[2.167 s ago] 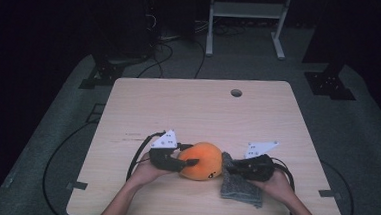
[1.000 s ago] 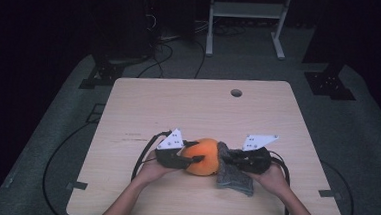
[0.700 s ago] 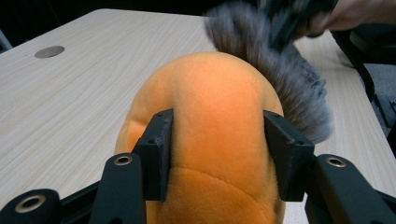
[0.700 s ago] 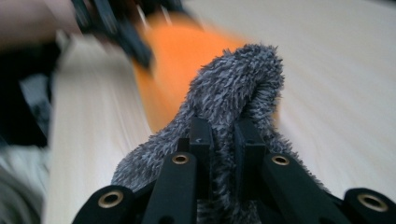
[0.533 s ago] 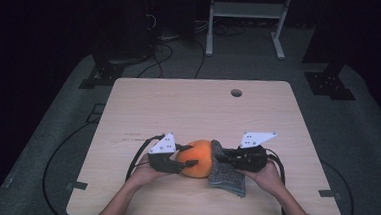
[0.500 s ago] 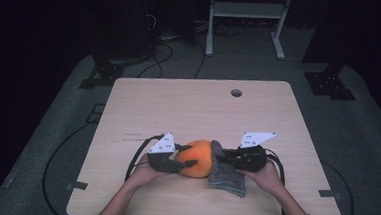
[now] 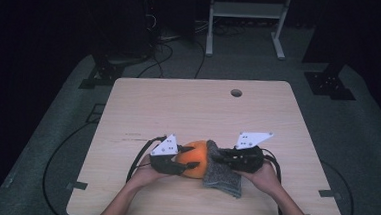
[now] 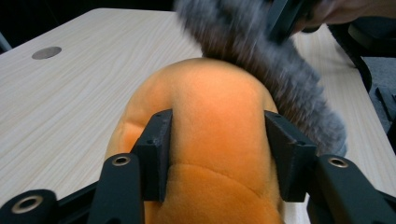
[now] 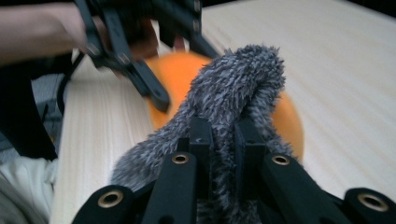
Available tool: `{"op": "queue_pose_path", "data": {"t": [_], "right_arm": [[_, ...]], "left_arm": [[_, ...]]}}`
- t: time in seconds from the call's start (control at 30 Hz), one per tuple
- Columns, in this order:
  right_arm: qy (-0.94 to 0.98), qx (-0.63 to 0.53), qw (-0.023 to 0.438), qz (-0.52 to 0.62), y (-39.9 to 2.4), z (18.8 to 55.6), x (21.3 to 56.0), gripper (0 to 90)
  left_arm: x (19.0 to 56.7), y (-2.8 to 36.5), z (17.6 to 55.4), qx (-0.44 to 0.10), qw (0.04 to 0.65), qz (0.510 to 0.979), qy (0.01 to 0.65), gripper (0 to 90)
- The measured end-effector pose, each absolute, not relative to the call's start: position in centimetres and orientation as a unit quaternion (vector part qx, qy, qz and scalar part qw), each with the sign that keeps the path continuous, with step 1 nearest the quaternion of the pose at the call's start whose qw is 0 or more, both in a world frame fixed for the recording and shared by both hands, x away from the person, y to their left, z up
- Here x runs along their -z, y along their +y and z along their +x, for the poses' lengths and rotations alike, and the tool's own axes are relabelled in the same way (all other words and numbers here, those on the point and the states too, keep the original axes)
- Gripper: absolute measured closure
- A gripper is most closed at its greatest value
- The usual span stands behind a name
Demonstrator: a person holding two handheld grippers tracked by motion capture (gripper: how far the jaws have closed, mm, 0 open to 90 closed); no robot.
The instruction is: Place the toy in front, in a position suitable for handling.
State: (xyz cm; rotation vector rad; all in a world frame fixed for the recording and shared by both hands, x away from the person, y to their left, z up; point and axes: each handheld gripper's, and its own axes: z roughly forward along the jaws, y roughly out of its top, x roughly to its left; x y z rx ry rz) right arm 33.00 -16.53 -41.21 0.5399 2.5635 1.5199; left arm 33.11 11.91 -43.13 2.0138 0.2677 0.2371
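Note:
An orange plush ball (image 7: 194, 158) rests on the wooden table (image 7: 203, 108) near its front edge. My left gripper (image 7: 182, 166) comes at it from the left and is shut on it; in the left gripper view its pads (image 8: 159, 140) press into the plush (image 8: 215, 107). A grey fuzzy cloth (image 7: 223, 177) lies at the ball's right. My right gripper (image 7: 215, 156) is shut on its upper edge and holds that edge raised against the ball. In the right gripper view the cloth (image 9: 238, 79) stands up between the jaws, with the orange ball (image 9: 180, 70) behind it.
A round cable hole (image 7: 236, 93) sits at the table's far edge. Black cables (image 7: 140, 157) trail from both grippers across the front of the table. A white metal stand (image 7: 247, 11) is on the floor beyond the table.
The grey cloth lay flatter beside the ball; my right gripper has lifted its edge and brought it left against the ball. The left gripper kept its place on the ball.

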Motion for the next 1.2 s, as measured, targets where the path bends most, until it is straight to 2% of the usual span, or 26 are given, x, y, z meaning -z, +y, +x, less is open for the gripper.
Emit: {"op": "queue_pose_path", "data": {"t": [0.1, 0.17, 0.37, 0.53, 0.6, 0.67, 0.73, 0.77, 0.83, 0.87, 1.03, 1.2], "right_arm": [[0.843, -0.503, 0.046, 0.185, -16.7, 33.1, 42.2, 80.0], [0.849, -0.490, 0.053, 0.190, -17.2, 32.9, 42.4, 79.9], [0.859, -0.465, 0.064, 0.205, -18.8, 32.2, 42.6, 79.9], [0.847, -0.498, 0.073, 0.170, -17.1, 31.4, 40.4, 79.8], [0.855, -0.486, 0.079, 0.165, -16.4, 31.8, 40.8, 79.9], [0.853, -0.488, 0.063, 0.173, -16.5, 32.3, 41.3, 80.0], [0.852, -0.487, 0.067, 0.179, -16.8, 32.3, 41.7, 80.1], [0.851, -0.488, 0.065, 0.182, -17.1, 32.3, 41.7, 80.0], [0.855, -0.478, 0.069, 0.190, -17.7, 32.4, 41.9, 80.0], [0.858, -0.470, 0.070, 0.192, -17.9, 32.4, 42.1, 80.0], [0.863, -0.460, 0.078, 0.195, -18.8, 31.4, 41.8, 79.9], [0.849, -0.497, 0.081, 0.162, -17.0, 31.0, 39.7, 79.8]], "left_arm": [[42.6, 12.1, 33.3, -0.078, 0.527, 0.835, 0.136, 28.9], [42.4, 12.2, 33.5, -0.072, 0.526, 0.834, 0.147, 25.9], [42.4, 11.3, 33.1, -0.090, 0.520, 0.840, 0.125, 39.9], [42.3, 9.7, 32.8, -0.097, 0.515, 0.845, 0.100, 43.0], [42.1, 10.0, 32.9, -0.095, 0.518, 0.844, 0.104, 37.1], [41.9, 10.6, 33.0, -0.080, 0.535, 0.832, 0.125, 25.5], [41.5, 11.5, 33.5, -0.082, 0.529, 0.830, 0.158, 14.4], [41.6, 12.0, 33.7, -0.081, 0.526, 0.831, 0.164, 15.7], [41.9, 12.4, 34.1, -0.047, 0.529, 0.830, 0.172, 27.5], [42.0, 12.2, 34.1, -0.047, 0.523, 0.834, 0.169, 29.9], [42.2, 11.3, 33.6, -0.062, 0.520, 0.840, 0.143, 38.1], [42.1, 10.7, 33.6, -0.069, 0.521, 0.840, 0.131, 40.3]]}}
